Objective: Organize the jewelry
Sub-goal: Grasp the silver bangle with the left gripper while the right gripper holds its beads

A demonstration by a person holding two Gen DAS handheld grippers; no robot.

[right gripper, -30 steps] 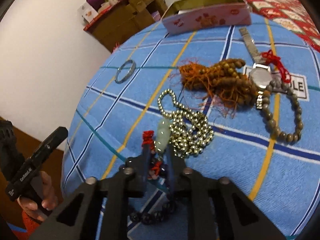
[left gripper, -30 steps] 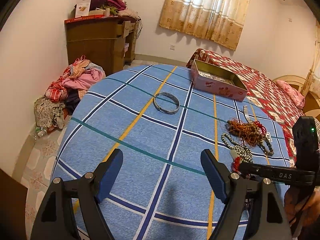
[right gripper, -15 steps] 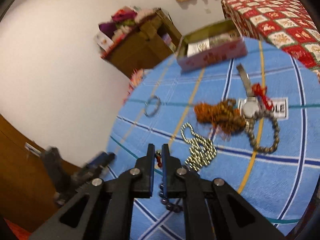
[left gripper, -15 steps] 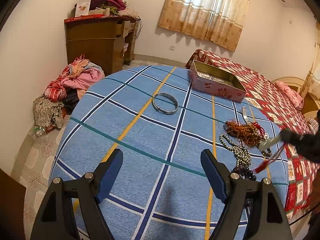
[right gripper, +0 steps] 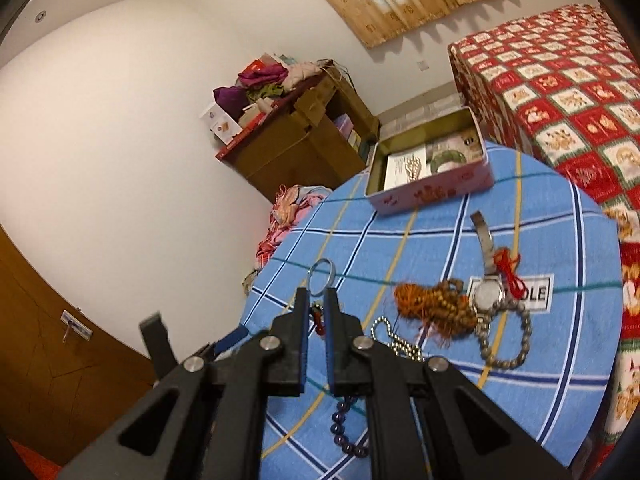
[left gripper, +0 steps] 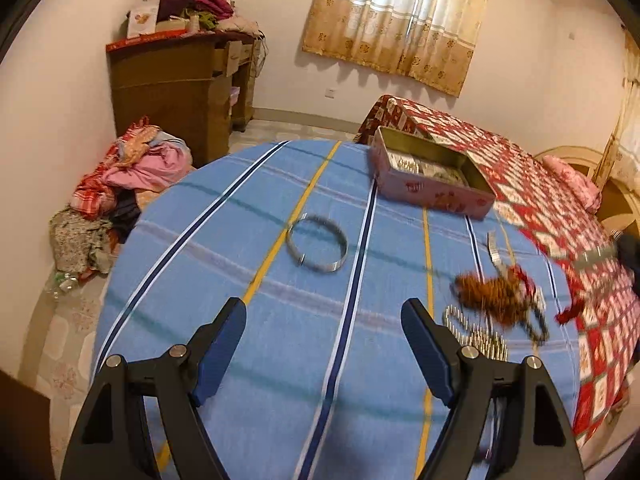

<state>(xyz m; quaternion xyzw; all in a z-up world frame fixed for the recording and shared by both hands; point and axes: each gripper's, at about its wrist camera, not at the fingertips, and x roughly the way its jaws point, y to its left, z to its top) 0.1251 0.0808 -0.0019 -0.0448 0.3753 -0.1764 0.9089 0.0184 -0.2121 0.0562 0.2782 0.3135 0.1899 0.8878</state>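
Note:
My right gripper (right gripper: 316, 312) is shut on a dark purple bead necklace (right gripper: 345, 428) with a red knot and holds it lifted above the round table's front edge; the beads hang below the fingers. My left gripper (left gripper: 323, 344) is open and empty above the blue plaid tablecloth (left gripper: 280, 360). A silver bangle (left gripper: 317, 243) lies mid-table, also in the right wrist view (right gripper: 321, 277). A pink tin box (right gripper: 430, 168) stands open at the far side. An orange-tasselled bead string (right gripper: 434, 306), a watch (right gripper: 486, 290), a grey bead bracelet (right gripper: 508, 336) and a silver ball chain (right gripper: 394, 340) lie on the right.
The tin box (left gripper: 430, 176) holds a green bangle (right gripper: 448, 159) and a card with jewelry. A bed with a red patterned cover (left gripper: 540, 184) stands beyond the table. A wooden cabinet (left gripper: 176, 84) and a pile of clothes (left gripper: 124, 184) are at the left.
My right gripper has lifted the purple bead necklace off the table and risen well above it. My left gripper has moved a little forward, still open.

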